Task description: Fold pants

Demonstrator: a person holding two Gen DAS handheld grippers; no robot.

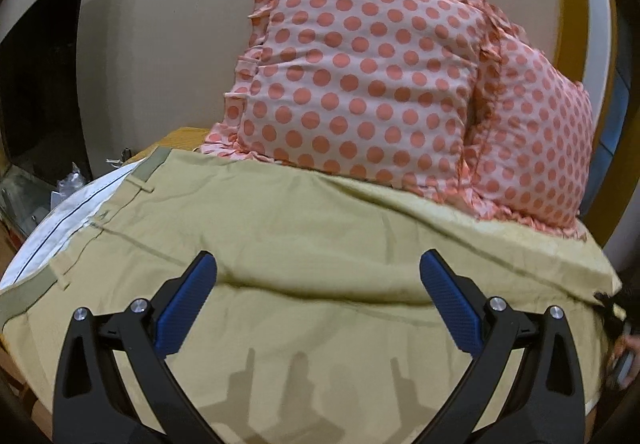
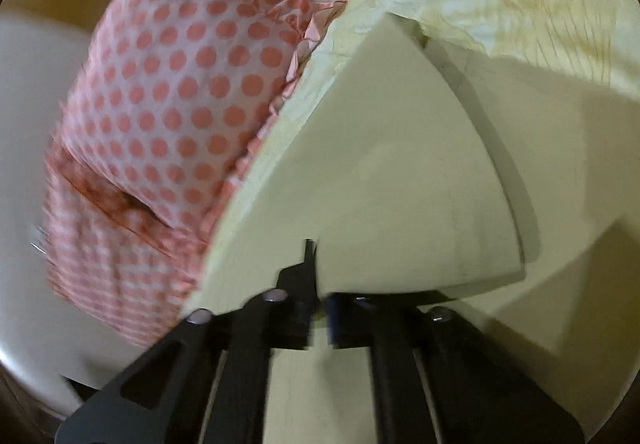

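Holding: your right tongs point(image 2: 316, 284) clenched on pants point(image 1: 320, 244) hem.
Left tongs point(image 1: 318, 300): released, hovering over pants; waistband point(image 1: 150, 167) lies toward bed's left edge.

Left gripper point(image 1: 318, 272) held level and low, jaws spread wide, blue pads point(image 1: 186, 308) facing each other across the gap, nothing caught between them. Right gripper point(image 2: 318, 284) rolled to one side and blurred, jaws drawn together, fingertips nearly meeting and pinched on the pants point(image 2: 400, 171). A bit of a hand point(image 1: 626, 358) glimpsed at the far right edge of the left wrist view.
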